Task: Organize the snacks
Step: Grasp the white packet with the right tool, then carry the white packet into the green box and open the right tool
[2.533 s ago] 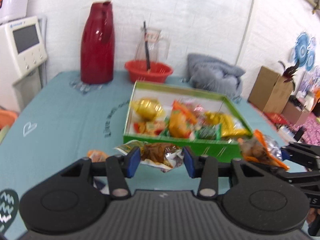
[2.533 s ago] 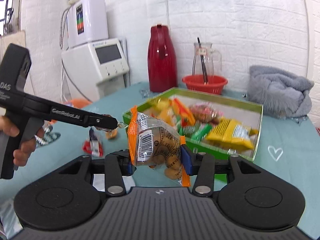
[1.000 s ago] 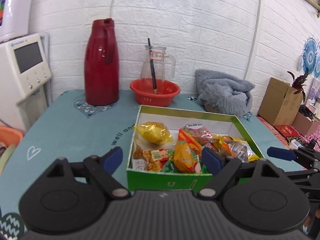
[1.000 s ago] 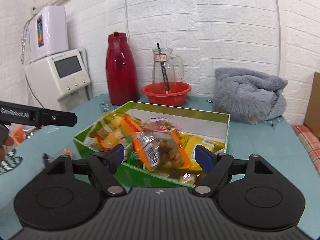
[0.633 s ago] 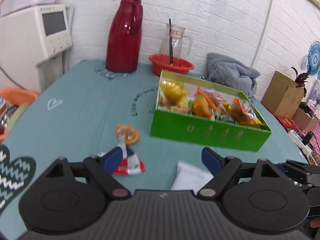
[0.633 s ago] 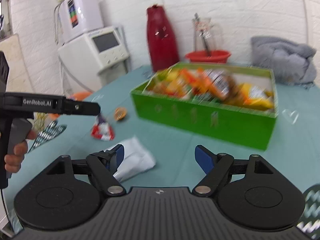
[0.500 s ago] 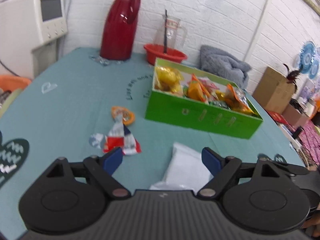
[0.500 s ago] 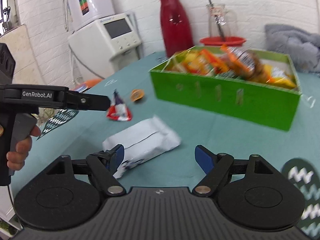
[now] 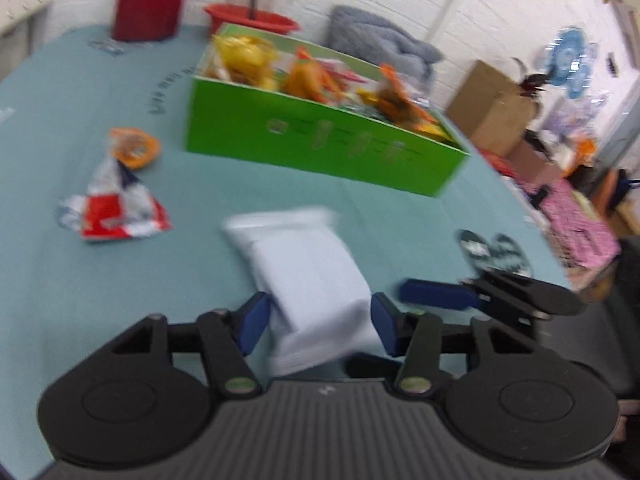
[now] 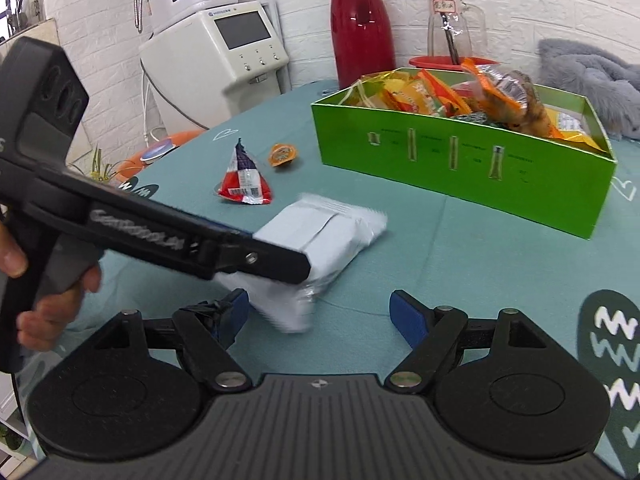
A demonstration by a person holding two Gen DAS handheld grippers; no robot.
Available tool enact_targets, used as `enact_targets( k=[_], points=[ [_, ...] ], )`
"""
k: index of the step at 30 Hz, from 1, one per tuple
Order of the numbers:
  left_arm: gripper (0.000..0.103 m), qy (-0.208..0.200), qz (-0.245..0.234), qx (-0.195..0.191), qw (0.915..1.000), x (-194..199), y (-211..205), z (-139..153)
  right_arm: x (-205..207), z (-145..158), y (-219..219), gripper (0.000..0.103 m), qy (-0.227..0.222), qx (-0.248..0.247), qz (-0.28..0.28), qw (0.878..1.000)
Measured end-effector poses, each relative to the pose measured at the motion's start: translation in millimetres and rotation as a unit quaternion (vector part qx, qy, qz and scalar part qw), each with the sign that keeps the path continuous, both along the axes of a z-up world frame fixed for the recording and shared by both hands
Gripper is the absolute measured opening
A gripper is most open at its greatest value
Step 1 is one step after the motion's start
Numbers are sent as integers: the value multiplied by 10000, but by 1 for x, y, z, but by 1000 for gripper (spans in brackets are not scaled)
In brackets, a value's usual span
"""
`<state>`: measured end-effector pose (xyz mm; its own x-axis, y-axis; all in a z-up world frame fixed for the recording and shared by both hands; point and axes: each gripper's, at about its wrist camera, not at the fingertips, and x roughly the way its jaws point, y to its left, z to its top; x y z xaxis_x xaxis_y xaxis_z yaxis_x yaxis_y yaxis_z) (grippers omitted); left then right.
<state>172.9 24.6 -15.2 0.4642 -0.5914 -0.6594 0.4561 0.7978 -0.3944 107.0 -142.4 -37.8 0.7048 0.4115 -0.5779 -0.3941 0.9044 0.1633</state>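
A white packet (image 9: pixel 308 268) lies on the teal tablecloth in front of the green snack box (image 9: pixel 320 148). My left gripper (image 9: pixel 320 328) is down over the packet's near end; its jaws are closing and both blue pads touch the packet's sides. In the right wrist view the left gripper's finger (image 10: pixel 276 264) lies across the white packet (image 10: pixel 332 224), with a hand on its handle. My right gripper (image 10: pixel 320 314) stands open just short of the packet, nothing gripped. A red, white and blue triangular packet (image 10: pixel 244 180) and an orange jelly cup (image 10: pixel 284 154) lie loose to the left. The green box (image 10: pixel 460 160) holds several snack bags.
Behind the box stand a red thermos (image 10: pixel 360 24), a glass jug (image 10: pixel 452 20) in a red bowl and a grey blanket (image 10: pixel 580 72). A white water dispenser (image 10: pixel 224 52) stands off the table's left side. Cardboard boxes (image 9: pixel 492 108) sit beyond the right edge.
My left gripper has dropped and tilted down onto the white packet, and its jaws have narrowed from wide open to the packet's sides. The right gripper stays low and open beside it.
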Motion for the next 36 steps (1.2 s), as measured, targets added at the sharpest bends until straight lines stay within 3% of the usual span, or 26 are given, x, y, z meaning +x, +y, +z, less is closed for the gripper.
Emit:
enact_targets(
  k=[3, 6, 10, 14, 20, 23, 26, 29, 36],
  points=[
    [51, -276, 1, 129, 9995, -12, -9, 8, -5, -1, -7, 103, -34, -57, -11, 10000],
    [54, -501, 484, 332, 9970, -11, -10, 8, -5, -1, -10, 103, -60, -58, 7, 10000],
    [54, -111, 718, -65, 9973, -2, -3, -3, 2, 2, -4, 103, -210, -166, 230, 9994],
    [54, -48, 893, -77, 9960, 4, -4, -8, 18, -1, 2, 103, -193, -255, 445, 9985],
    [54, -224, 762, 106, 9968, 5, -11, -4, 25, 1, -4, 103, -280, -75, 467, 9985],
    [53, -212, 738, 128, 9970, 7, -15, -7, 34, -5, -7, 103, -60, 105, 479, 9988],
    [47, -263, 751, 99, 9968, 6, -19, -9, 29, -5, -4, 103, -126, 71, 425, 9990],
    [43, -389, 805, 247, 9957, 0, -26, -5, 22, -2, -1, 89, -206, -61, 435, 9988],
    [40, -1034, 685, -11, 9923, -7, -34, 36, 13, 29, -14, 86, -758, -78, 215, 9969]
  ],
)
